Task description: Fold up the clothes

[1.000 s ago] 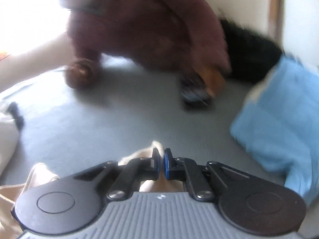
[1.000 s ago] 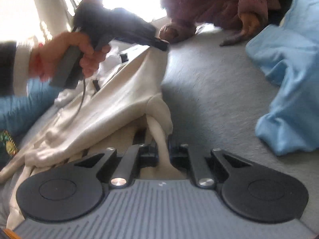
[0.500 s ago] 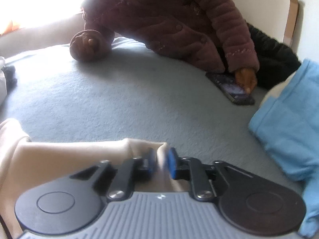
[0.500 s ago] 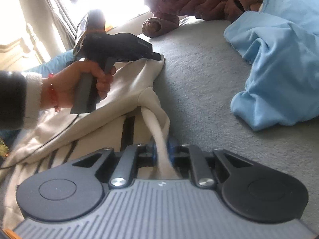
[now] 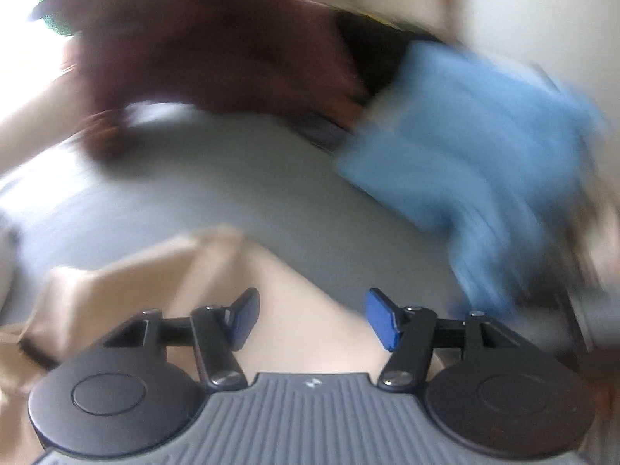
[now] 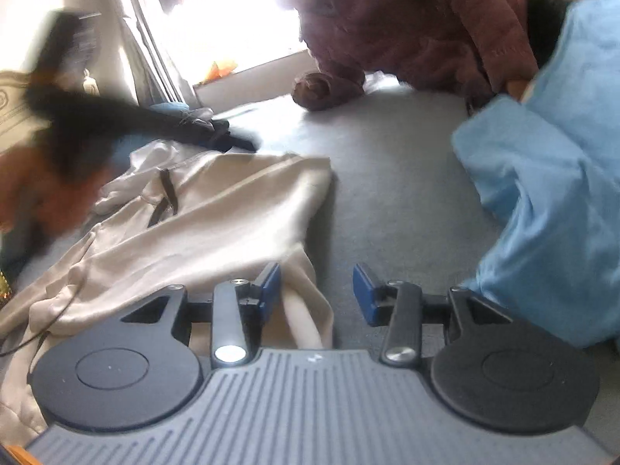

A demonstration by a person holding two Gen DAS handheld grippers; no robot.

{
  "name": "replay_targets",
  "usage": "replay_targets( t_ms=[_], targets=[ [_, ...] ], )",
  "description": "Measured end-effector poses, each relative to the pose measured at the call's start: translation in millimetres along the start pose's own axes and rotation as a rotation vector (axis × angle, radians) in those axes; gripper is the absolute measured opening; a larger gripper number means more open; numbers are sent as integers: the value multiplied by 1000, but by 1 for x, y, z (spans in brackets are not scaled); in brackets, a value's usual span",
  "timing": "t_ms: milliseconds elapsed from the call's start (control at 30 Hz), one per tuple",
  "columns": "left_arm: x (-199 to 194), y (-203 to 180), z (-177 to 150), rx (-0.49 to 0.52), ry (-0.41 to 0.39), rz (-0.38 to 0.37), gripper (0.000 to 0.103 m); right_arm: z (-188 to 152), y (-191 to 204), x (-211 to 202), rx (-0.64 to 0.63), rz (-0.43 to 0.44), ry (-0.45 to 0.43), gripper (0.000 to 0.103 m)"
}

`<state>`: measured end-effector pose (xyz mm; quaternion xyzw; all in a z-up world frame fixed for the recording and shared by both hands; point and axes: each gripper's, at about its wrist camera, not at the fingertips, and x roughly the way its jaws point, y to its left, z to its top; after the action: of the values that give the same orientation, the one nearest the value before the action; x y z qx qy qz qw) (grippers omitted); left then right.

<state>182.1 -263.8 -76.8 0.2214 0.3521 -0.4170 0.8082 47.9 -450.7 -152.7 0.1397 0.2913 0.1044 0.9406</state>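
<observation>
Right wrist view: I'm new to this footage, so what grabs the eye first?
A cream garment sprawls across the grey bed at the left, its edge lying loose between the open pads of the right tool. A bright blue cloth is heaped at the right, with someone's maroon coat behind.

No readable text in my two wrist views.
The only mark is a small pale emblem on my right gripper's ribbed grey body, too tiny to read.
</observation>
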Motion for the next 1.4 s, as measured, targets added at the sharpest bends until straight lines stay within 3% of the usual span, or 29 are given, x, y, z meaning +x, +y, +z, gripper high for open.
replay_targets(
  t_ms=[33,100,133,167,233,300,467,600,667,733,833,867,1067,1100,1133,1233,1400],
  targets=[
    [3,-17,-9,94,18,-10,62,-4,0,-1,2,12,10,40],
    [14,-37,-24,197,57,40,57,-11,8,-4,-48,24,14,37],
    [21,-44,-31,237,77,72,44,-15,14,-5,-81,27,14,31],
    [28,-44,-33,216,98,96,26,-18,19,-6,-121,20,14,18],
    [37,-32,-29,92,123,128,10,-21,32,-7,-220,-15,16,3],
    [37,-19,-22,-5,101,145,9,-24,43,-10,-304,-26,17,2],
    [21,-4,-13,-121,-8,139,6,-38,64,-10,-466,-39,59,1],
    [20,-4,-17,-140,-46,114,6,-62,76,7,-667,-111,119,1],
    [16,-1,-20,-154,-62,106,6,-51,72,3,-600,-99,124,4],
    [16,4,-22,-176,-68,95,6,-32,58,-6,-468,-12,89,7],
    [15,7,-23,-191,-72,85,6,-8,38,-16,-306,36,6,27],
    [14,7,-23,-187,-71,85,6,-3,34,-15,-280,36,-10,29],
    [10,3,-26,-177,-84,75,7,1,41,25,-331,14,-6,28],
    [10,3,-27,-179,-86,65,7,-1,42,33,-343,-11,6,23],
    [11,2,-30,-178,-84,45,8,-2,41,37,-350,-52,2,4],
    [22,-14,-42,-115,-41,4,9,-5,28,36,-307,-149,-37,4],
    [34,-33,-59,-65,-26,-3,13,-19,9,51,-290,-179,-3,6]
  ],
)
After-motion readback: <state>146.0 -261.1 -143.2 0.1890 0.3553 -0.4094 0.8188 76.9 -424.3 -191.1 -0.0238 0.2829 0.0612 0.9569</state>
